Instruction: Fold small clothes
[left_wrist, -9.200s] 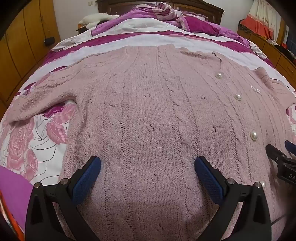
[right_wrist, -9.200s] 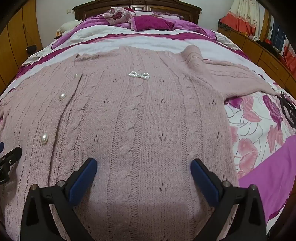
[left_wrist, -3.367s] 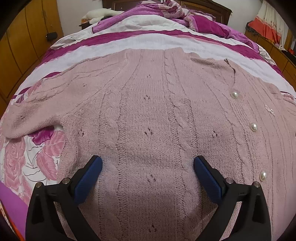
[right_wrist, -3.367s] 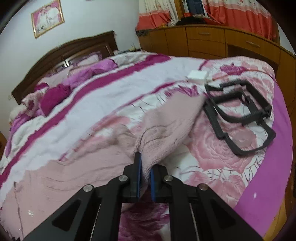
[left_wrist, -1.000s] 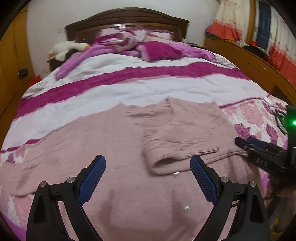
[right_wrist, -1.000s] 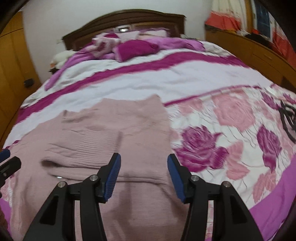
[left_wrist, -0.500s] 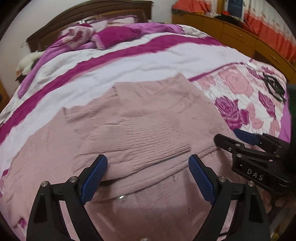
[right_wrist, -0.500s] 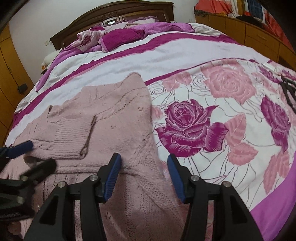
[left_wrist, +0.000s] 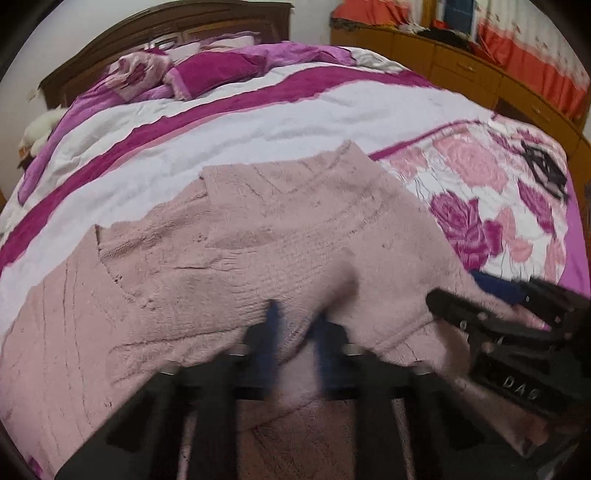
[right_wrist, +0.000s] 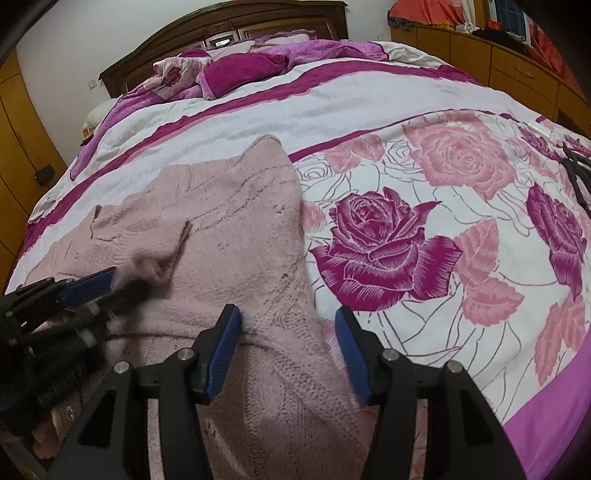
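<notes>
A pale pink cable-knit cardigan (left_wrist: 258, 229) lies flat on the bed, its right sleeve folded across the body; it also shows in the right wrist view (right_wrist: 236, 236). My left gripper (left_wrist: 295, 325) is blurred, its blue pads nearly together around the ribbed cuff of the folded sleeve (left_wrist: 332, 288). In the right wrist view that gripper (right_wrist: 129, 282) has a tuft of pink knit at its tip. My right gripper (right_wrist: 286, 332) is open over the cardigan's right side edge, holding nothing; it also shows at the right of the left wrist view (left_wrist: 476, 295).
The bed cover (right_wrist: 406, 229) has white and magenta stripes and pink roses. Pillows and bunched bedding (right_wrist: 229, 70) lie by the wooden headboard. A black frame-like object (right_wrist: 576, 173) lies at the bed's right edge. Wooden cabinets (left_wrist: 480, 81) stand to the right.
My left gripper has closed from wide open onto the cuff of the folded sleeve and moved forward. My right gripper has stayed open at the cardigan's right edge.
</notes>
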